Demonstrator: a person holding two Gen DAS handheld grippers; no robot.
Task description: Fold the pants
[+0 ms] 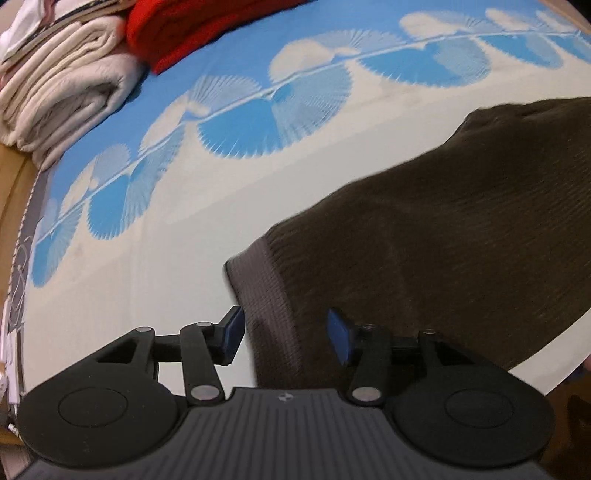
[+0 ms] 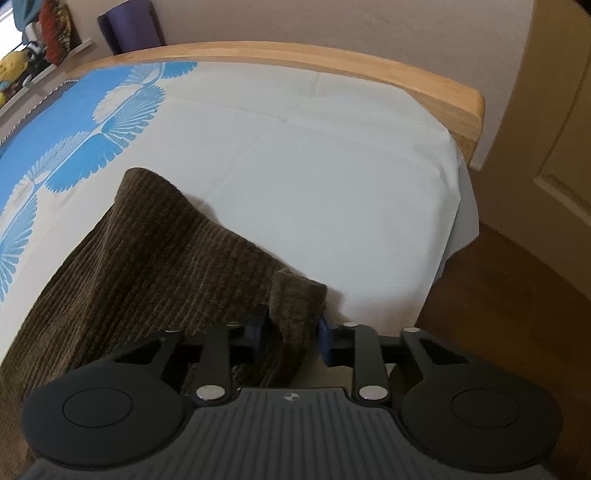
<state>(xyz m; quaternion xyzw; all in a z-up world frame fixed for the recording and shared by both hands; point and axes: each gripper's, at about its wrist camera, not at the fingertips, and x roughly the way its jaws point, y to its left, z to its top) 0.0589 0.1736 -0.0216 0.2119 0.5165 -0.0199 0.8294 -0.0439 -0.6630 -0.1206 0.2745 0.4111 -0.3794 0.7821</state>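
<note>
A bed (image 2: 332, 177) fills both views, covered by a sheet (image 1: 155, 288) that is white on one side and bright blue on the other, with a row of fan-shaped blue and white motifs along the border between the two. A pale wooden bed frame (image 2: 369, 70) is seen curving round the far edge in the right wrist view, with a wooden door (image 2: 554, 147) and a dark wood floor (image 2: 498, 295) beyond the corner of the bed.

The pants (image 1: 461, 229), of dark brown ribbed corduroy, are spread on the white part of the sheet, near the bed's edge. Their greyer waistband (image 1: 266, 295) is seen at the lower end in the left wrist view.

At the far left of that view a stack of folded cream-coloured cloth (image 1: 62, 85) is seen on the bed, with a red cloth (image 1: 192, 26) lying just beside it.

The left gripper (image 1: 286, 334) is held over the waistband with its jaws released: the blue pads stand apart, one over the white sheet and one over the brown fabric, and nothing is pressed between them.

The right gripper (image 2: 290, 334) is clenched on a bunched-up fold of the pants (image 2: 295, 295), which is pinched between its pads and rises above them.
</note>
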